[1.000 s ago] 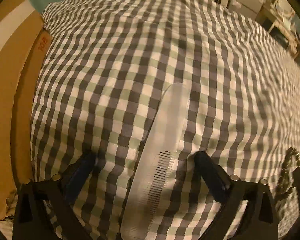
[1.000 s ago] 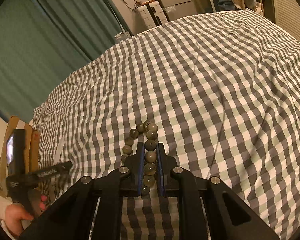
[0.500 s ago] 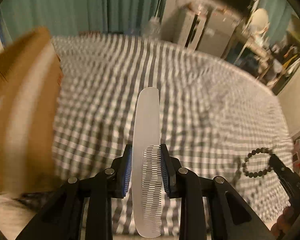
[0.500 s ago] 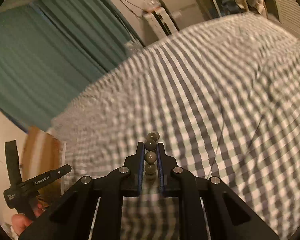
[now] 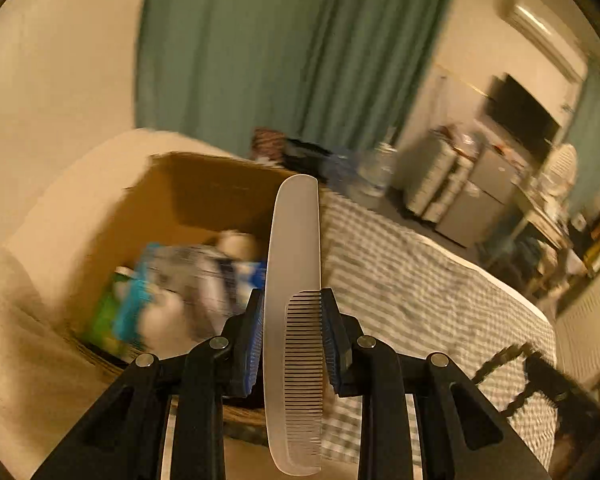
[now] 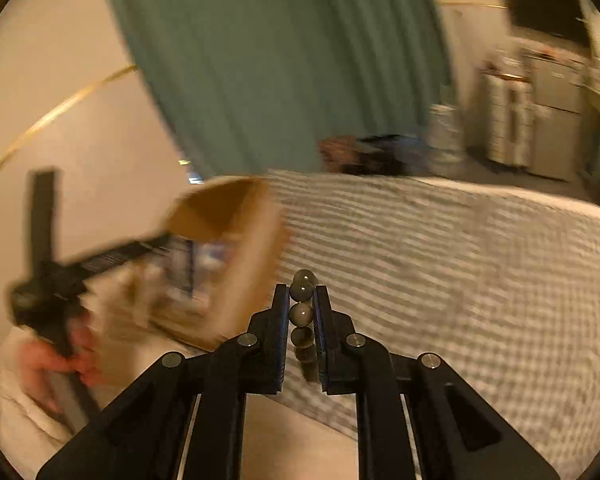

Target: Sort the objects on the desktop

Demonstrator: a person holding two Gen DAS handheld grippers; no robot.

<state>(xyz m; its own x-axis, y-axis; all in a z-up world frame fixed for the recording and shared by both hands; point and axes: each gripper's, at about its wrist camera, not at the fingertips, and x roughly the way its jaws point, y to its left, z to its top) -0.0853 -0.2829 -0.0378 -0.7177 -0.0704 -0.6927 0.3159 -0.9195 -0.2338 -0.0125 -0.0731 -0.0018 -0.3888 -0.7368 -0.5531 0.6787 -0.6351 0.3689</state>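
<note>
Comb (image 5: 294,280) and bead bracelet (image 6: 301,312), each pinched between fingers, now face cardboard box (image 5: 204,196), off checkered cloth (image 6: 440,260).

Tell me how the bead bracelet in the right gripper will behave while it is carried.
The bead bracelet, pinched in the right gripper, is probably floppy: in the left wrist view its free loop droops from the fingers, so it will likely swing. The round, glossy beads look slippery and might roll between the pads. It seems light for its size.

A bed under a checked grey-and-white cover (image 6: 440,248) has an open cardboard box (image 5: 204,196) beside it.
</note>
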